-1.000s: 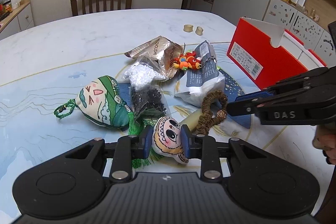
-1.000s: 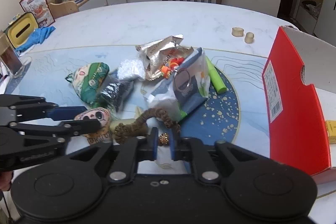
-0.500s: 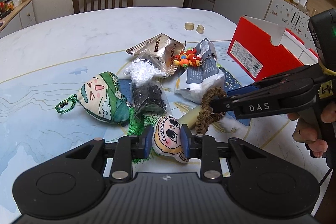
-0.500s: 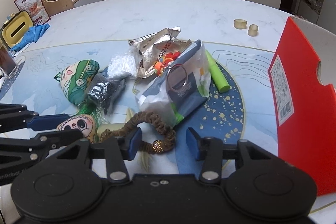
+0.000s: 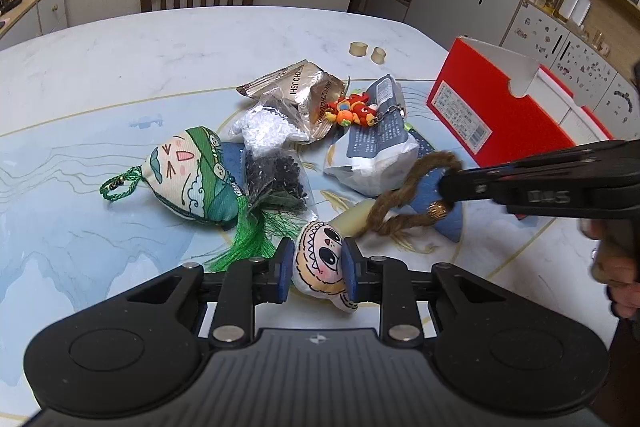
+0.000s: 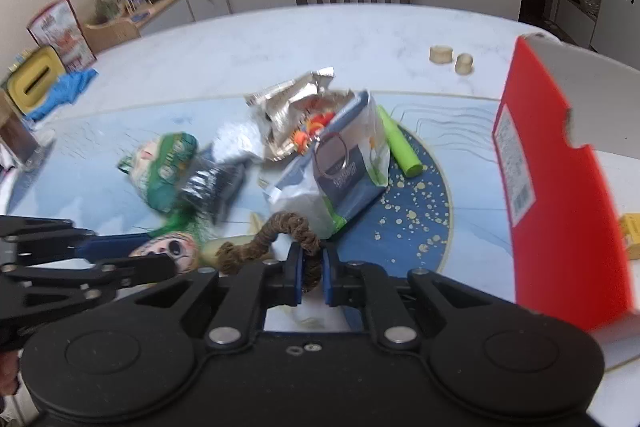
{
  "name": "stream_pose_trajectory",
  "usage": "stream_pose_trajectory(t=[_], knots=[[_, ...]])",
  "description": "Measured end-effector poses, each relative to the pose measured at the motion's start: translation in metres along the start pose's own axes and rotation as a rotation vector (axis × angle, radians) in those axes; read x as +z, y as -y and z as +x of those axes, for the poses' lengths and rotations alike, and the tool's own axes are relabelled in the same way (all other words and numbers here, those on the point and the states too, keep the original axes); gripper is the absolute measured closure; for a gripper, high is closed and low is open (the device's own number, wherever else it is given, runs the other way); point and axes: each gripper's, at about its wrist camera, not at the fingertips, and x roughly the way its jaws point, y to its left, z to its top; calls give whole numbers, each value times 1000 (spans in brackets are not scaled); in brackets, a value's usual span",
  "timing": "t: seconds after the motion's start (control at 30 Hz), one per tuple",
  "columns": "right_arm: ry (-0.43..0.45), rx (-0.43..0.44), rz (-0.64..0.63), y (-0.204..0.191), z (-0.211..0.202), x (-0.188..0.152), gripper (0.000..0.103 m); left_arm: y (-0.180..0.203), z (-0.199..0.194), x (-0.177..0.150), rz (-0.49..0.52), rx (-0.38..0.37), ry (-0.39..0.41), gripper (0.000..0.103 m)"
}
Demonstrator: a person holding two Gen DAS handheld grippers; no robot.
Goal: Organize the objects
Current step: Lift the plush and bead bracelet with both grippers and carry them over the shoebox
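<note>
Plainly, each gripper has one soft item from the heap. The right gripper (image 6: 311, 275) has its blue pads pressed together on a strand of the brown braided hair tie (image 6: 280, 235), near the gold bead seen in the left wrist view (image 5: 436, 207). Pinching one side of the loop looks deliberate: the rest of the tie trails left toward the heap, so it can probably be drawn free without dragging the other items along. That view is blurred, so the exact contact point is hard to read.

The left gripper (image 5: 316, 273) is closing its pads on the small face doll (image 5: 326, 267), with the doll's head squeezed between them. The grip sits across the stuffed body, which should give under pressure and not slip. The doll lies at the near edge of the pile, just beside the green tassel of the green cloth pouch (image 5: 188, 179) and a pale tube partly hidden under the hair tie.

Farther out on the table (image 5: 120, 59) the remaining clutter overlaps: a bag of black beads (image 5: 276, 175), a bag of white beads (image 5: 264, 127), a silver snack wrapper (image 5: 304, 91), an orange keychain toy (image 5: 352, 107) resting on a blue-and-white pouch (image 5: 376, 151), and a green marker (image 6: 400, 143) beside it. The open red box (image 6: 560, 195) stands to the right, well apart from the heap, and is my guess for the place the items are meant to go. Both held items are still low, at the table.
</note>
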Motion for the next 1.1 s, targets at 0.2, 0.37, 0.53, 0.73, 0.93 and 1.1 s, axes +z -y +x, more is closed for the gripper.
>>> stream_pose_trajectory(t=[0.2,0.37,0.53,0.73,0.93,1.1], knots=[[33,3,17,15,-49,2,95,-2,-12,7,-63,-46,-5,78],[62,-33,41,37,-85,6,95,5,-26,22,-77,-74,10,78],[83,-66,68,65,-112,13,95,25,-36,42,-53,-108,31,78],[102,-126,96,104,-132,16,94,65,-34,70,16,-154,49,78],[118,-185,121,149,-143,19,94,110,-20,91,83,-198,48,78],[115,-232,139,185,-146,19,94,148,-4,109,126,-225,54,78]])
